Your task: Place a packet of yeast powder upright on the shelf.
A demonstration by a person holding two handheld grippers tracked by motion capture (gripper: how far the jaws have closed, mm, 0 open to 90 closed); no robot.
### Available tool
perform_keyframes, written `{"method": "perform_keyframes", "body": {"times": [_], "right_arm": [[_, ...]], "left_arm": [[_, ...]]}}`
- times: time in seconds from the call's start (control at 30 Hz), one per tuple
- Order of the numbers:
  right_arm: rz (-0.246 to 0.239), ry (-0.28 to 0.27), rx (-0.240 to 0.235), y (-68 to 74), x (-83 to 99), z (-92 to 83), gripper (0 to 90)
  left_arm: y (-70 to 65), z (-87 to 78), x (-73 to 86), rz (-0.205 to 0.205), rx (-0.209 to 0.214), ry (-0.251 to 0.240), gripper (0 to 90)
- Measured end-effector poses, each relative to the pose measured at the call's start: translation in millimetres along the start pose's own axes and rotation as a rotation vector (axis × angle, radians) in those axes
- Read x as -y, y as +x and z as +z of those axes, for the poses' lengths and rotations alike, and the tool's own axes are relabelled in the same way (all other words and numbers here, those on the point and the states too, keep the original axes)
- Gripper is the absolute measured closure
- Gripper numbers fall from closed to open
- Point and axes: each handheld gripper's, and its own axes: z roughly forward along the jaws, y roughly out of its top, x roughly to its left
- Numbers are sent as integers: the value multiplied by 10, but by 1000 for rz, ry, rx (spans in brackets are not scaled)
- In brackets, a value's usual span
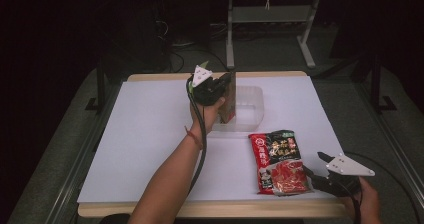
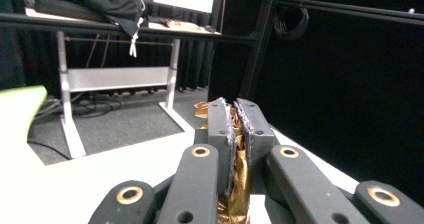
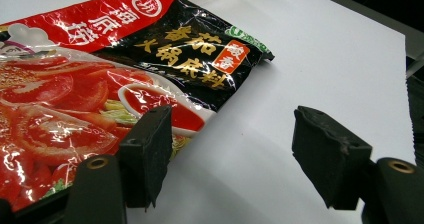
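My left gripper [image 1: 225, 81] is shut on a flat brown and gold packet [image 1: 229, 104], which hangs upright at the left edge of a clear plastic container [image 1: 254, 103] at the back middle of the table. In the left gripper view the gold foil packet [image 2: 239, 184] is pinched between the closed pads of my left gripper [image 2: 234, 106]. A red and black soup-base packet [image 1: 277, 160] lies flat at the front right. My right gripper [image 1: 312, 164] rests open at its lower right corner. In the right gripper view that packet [image 3: 100, 74] lies under the left fingertip [image 3: 150, 144] of my right gripper [image 3: 235, 129], with bare table between the jaws.
A white sheet [image 1: 150, 134] covers the table, with a wooden edge [image 1: 200, 210] at the front. Beyond the far side stands a grey metal desk frame [image 1: 270, 14] with cables on the floor. A dark cloth [image 2: 95, 1] lies on that desk.
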Motion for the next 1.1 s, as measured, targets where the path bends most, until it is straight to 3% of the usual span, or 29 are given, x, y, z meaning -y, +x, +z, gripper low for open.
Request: {"method": "perform_keyframes", "body": {"times": [0.6,1.1], "right_arm": [[-1,-2,5,-3,-2,-6,320],[-1,-1,1,0,-3,-2,321]], "left_arm": [[5,-77,84,24,24,25,846],[46,-199,97,95,33,46,840]]}}
